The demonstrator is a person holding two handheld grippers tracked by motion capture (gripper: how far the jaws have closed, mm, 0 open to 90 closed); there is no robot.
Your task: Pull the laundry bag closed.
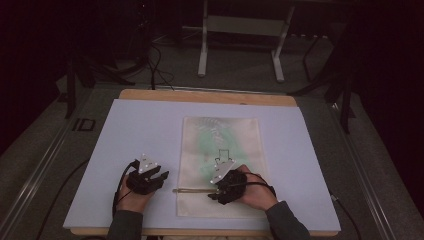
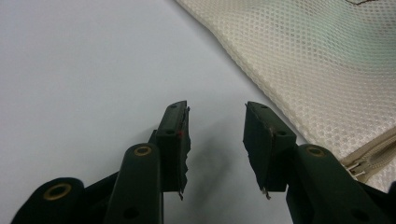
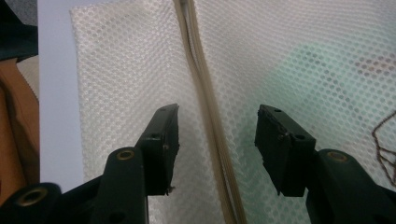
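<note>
The table (image 1: pixel 150 120) is seen from above, looking forward; the mesh bag (image 1: pixel 220 145) is shared, seen close in both gripper views.

Cream honeycomb-mesh bag (image 1: pixel 220 165) with beige zipper (image 3: pixel 208 107), pale green showing through, dark outline print; pale lavender table sheet (image 1: pixel 140 130); black grippers, grey plates.

Both forearms wear dark grey-green long sleeves (image 1: pixel 287 221), cuffs ending at the wrists. Each hand carries a matte black two-jaw plastic gripper, left (image 1: pixel 161 178) and right (image 1: pixel 214 196), topped by a grey three-cornered plate (image 1: pixel 147 164) with small white dots, a black cable (image 1: pixel 116 192) trailing back. Close up, the jaws are flat black blocks with worn, chipped pads (image 2: pixel 182 140), brass-ringed pivot holes (image 2: pixel 142 150) and small screw holes
</note>
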